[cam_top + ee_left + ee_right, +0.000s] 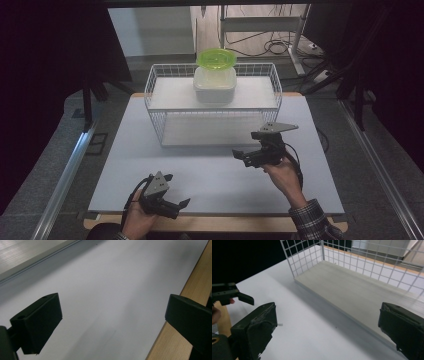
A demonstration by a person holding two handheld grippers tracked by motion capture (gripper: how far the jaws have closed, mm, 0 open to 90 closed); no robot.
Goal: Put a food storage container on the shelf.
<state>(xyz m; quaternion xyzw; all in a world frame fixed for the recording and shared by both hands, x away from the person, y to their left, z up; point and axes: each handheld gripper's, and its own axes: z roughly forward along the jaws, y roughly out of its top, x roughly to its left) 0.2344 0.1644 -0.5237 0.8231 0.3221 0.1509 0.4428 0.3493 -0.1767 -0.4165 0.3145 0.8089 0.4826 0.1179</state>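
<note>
The box (pixel 215 84) with the green lid (pixel 216 58) sits on the rack (pixel 155 75), far ahead of both tongs. The right tongs (pixel 239 155) are nearer, spread wide and empty. The left tongs (pixel 181 205) are spread too, low over the tabletop (pixel 210 175).

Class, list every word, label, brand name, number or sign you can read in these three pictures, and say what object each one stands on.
None can be read.
White plastic container with translucent green lid: no label showing.
White wire basket: plain.
Pale grey table mat: blank.
Left gripper and right gripper: black, with no readable marking.
</note>
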